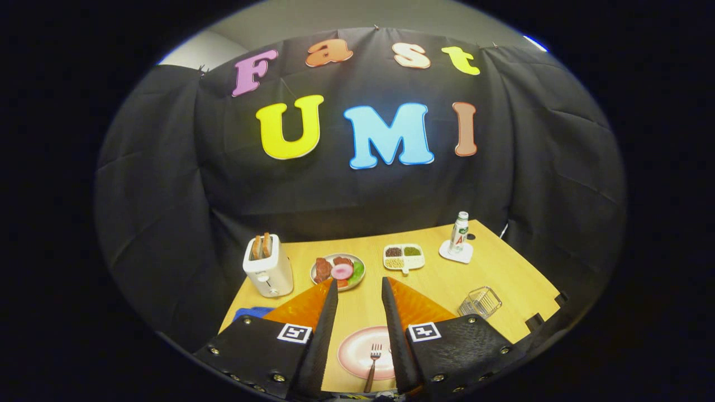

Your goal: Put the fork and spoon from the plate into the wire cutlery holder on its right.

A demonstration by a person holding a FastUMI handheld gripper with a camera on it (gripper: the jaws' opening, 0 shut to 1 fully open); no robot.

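The gripper (pixel 360 290) hangs above the table (pixel 503 273) with its fingers spread apart and grasping nothing. Between them lies the pink plate (pixel 357 352), with the fork (pixel 373 360) on it, tines pointing away; the right finger hides whatever lies beside the fork. The wire holder (pixel 480 302) stands to the right of the plate, apart from it. Beyond the fingertips sit a toaster (pixel 268 265) with bread in it, a plate of food (pixel 338 271), a divided dish (pixel 403 257) and a bottle (pixel 459 231) on a coaster

Glossy plate (pixel 357 352), wire holder (pixel 480 302), seemingly wooden table (pixel 491 273).
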